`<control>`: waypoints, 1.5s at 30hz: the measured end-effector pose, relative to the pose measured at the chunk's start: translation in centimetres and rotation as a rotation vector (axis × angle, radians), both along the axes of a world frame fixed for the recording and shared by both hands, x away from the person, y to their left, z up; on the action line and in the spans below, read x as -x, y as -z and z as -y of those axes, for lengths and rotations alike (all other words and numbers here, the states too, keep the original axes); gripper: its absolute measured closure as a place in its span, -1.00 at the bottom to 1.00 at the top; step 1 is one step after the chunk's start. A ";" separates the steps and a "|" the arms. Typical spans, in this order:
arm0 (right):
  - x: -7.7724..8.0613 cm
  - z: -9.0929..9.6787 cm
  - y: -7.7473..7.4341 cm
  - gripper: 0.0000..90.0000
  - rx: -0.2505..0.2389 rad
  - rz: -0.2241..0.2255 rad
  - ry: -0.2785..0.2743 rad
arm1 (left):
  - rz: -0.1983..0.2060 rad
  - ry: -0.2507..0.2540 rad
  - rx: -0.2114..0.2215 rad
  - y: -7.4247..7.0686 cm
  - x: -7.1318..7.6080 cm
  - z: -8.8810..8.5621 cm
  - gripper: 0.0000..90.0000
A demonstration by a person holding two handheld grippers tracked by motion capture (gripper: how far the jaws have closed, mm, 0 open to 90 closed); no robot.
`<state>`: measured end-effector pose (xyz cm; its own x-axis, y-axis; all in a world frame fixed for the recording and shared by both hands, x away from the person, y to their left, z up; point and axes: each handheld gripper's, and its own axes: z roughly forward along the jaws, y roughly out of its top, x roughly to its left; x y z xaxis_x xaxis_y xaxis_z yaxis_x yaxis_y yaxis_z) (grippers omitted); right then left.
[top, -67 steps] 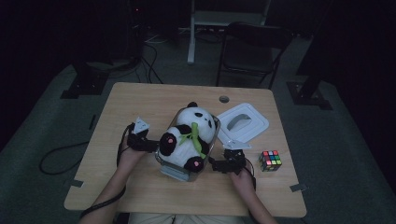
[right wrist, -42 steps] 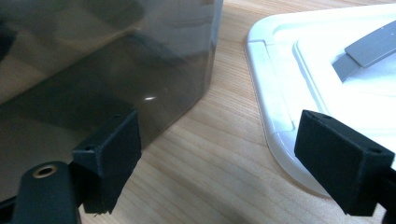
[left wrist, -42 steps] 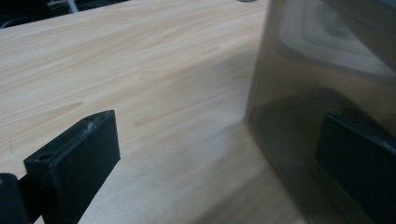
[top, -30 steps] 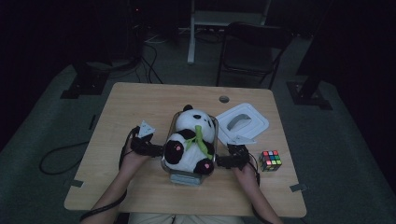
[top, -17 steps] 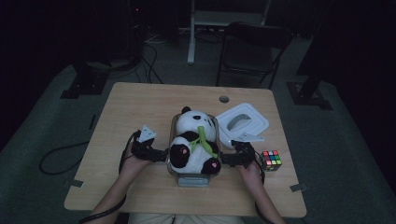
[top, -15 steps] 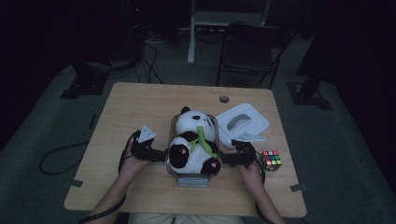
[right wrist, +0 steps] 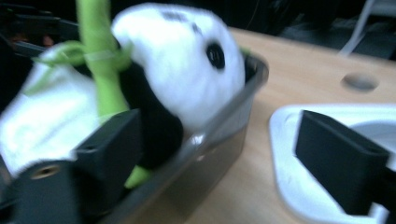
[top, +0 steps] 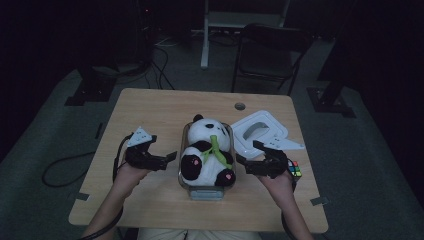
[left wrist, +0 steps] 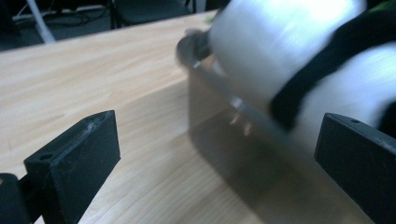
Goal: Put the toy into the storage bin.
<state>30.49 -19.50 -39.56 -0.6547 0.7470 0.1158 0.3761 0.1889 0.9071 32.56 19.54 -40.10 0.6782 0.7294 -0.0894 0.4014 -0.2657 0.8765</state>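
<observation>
High view: black-and-white plush panda toy (top: pixel 207 155) with a green bamboo stalk (top: pixel 218 150) lies in a clear rectangular glass container (top: pixel 205 192) at mid tabletop (top: pixel 150 107), light wood. Panda's long axis runs with the container's – head at the far end, feet with pink pads at the near end, belly up. Left tongs (top: pixel 165 159) sit just left of the container, right tongs (top: pixel 247 162) just right of it; both are spread open, gripping nothing, tips aimed inward at the container sides. A white rounded-square plastic lid (top: pixel 260 131) lies right of the container, beside it. A multicoloured puzzle cube (top: pixel 295 169) sits near the right hand (top: pixel 275 180). Left hand (top: pixel 131 172) is on the tabletop side. A small round hole (top: pixel 240 106) is in the tabletop, far of the lid. A dark chair (top: pixel 272 50) stands beyond.

Left gripper view – blurred, but gives what the high view lacks: the glass container (left wrist: pixel 224 121) wall close up, white and black plush (left wrist: pixel 299 56) bulging above its rim, black jaws wide apart with bare tabletop (left wrist: pixel 93 70) between.

Right gripper view: the panda's face (right wrist: pixel 187 56) with a black eye, head at the container (right wrist: pixel 219 130) end, green stalk (right wrist: pixel 100 56) upright across the chest, white lid (right wrist: pixel 285 154) behind the right-hand jaw. Jaws stand wide apart.
</observation>
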 end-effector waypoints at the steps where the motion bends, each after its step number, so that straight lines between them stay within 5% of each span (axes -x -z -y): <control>1: 0.2 -0.1 -0.4 -0.30 -0.007 0.006 -0.008 | 0.000 0.008 0.009 -0.6 0.3 0.2 -0.98; 4: 0.8 -0.5 -1.4 0.15 -0.004 0.022 -0.033 | 0.026 0.032 0.020 -2.5 1.4 0.7 -0.81; 6: 1.2 -1.0 -2.0 0.49 0.021 0.042 -0.055 | 0.052 0.051 0.040 -3.4 2.0 1.0 -0.52; 11: 1.6 -1.8 -2.3 0.98 0.038 0.040 -0.107 | 0.100 0.210 0.059 -5.1 3.8 2.2 0.10; 14: 1.9 -2.1 -2.3 1.00 0.050 0.040 -0.116 | 0.112 0.273 0.036 -5.5 4.8 3.0 0.41; 20: 2.7 -2.5 -2.5 1.00 0.046 0.030 -0.171 | 0.103 0.364 0.032 -6.2 5.7 4.0 0.71; 24: 3.2 -2.6 -2.5 1.00 0.034 0.010 -0.209 | 0.102 0.401 -0.025 -6.0 6.1 4.8 0.93; 35: 3.1 -4.0 -0.5 1.00 0.086 -0.073 -0.276 | 0.032 0.406 -0.061 -4.3 5.0 4.9 0.93; 40: 2.3 -4.7 0.9 1.00 0.114 -0.129 -0.290 | -0.049 0.416 -0.107 -2.0 4.1 5.1 0.93; 44: 1.6 -5.9 2.8 1.00 0.195 -0.194 -0.293 | -0.112 0.428 -0.141 0.1 3.5 5.5 0.93; 45: 1.5 -6.0 3.0 1.00 0.173 -0.201 -0.300 | -0.117 0.426 -0.134 0.5 3.5 5.4 0.93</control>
<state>28.98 -13.54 -42.59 -0.8239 0.5454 0.1538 0.4480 0.4607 0.7662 29.07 14.12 -40.55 0.9111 0.3979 -0.1076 0.3262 -0.5364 0.7784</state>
